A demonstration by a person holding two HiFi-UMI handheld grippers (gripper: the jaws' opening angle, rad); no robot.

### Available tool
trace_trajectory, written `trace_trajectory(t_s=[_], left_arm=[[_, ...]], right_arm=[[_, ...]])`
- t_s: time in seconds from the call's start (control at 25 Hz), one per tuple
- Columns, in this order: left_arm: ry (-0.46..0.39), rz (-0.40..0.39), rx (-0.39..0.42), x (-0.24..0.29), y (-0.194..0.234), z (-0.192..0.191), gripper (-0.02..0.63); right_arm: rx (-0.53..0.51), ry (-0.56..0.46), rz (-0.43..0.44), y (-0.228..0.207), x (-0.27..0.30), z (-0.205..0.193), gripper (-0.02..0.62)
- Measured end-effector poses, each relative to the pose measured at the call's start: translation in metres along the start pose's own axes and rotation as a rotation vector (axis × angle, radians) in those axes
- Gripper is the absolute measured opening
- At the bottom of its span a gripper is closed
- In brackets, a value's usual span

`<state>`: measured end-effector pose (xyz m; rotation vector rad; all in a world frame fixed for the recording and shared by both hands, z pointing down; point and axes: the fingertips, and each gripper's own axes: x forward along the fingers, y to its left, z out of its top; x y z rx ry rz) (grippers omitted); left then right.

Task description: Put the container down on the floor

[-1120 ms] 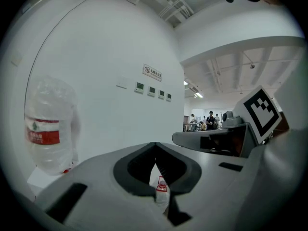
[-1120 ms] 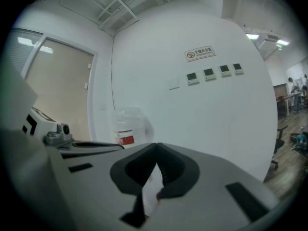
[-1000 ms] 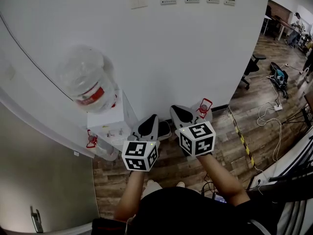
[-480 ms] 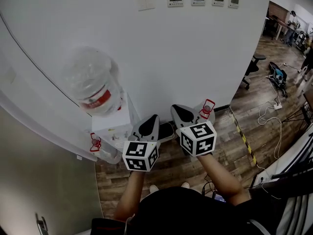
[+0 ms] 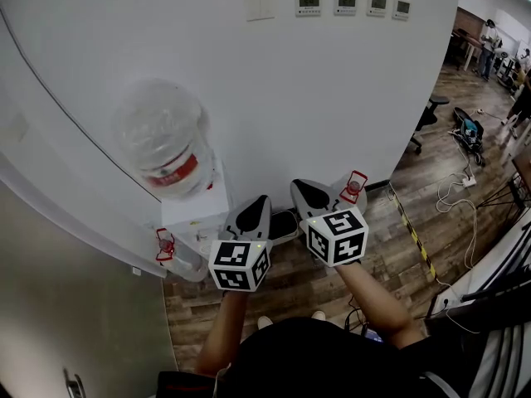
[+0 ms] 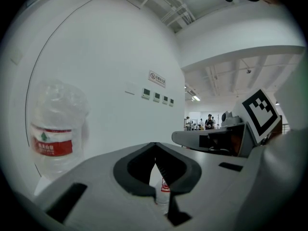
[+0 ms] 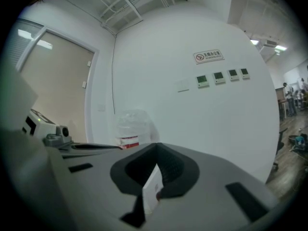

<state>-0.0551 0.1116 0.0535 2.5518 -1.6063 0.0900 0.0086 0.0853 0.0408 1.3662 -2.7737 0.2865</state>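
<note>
Container (image 5: 352,187) on floor, just beyond right gripper's (image 5: 297,186) closed jaws.

left gripper (image 5: 259,204), right gripper (image 5: 303,191), both closed, abreast

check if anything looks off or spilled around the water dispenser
Nothing stands out. The big bottle sits on the dispenser, the left jug and right jug are on the floor beside it, and no spill shows. The left gripper and right gripper are shut and empty.

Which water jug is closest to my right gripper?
The red-handled jug on the floor just beyond the right gripper; the other floor jug and the mounted jug sit farther left.
</note>
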Motion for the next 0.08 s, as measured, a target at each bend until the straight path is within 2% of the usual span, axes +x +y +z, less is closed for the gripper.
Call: trace_trajectory(t_s=[0.08], left_arm=[[-0.005, 0.002, -0.004, -0.0046, 0.0046, 0.0008, 0.017]], right_arm=[[-0.003, 0.003, 0.0, 0.0058, 0.0017, -0.0016, 0.029]])
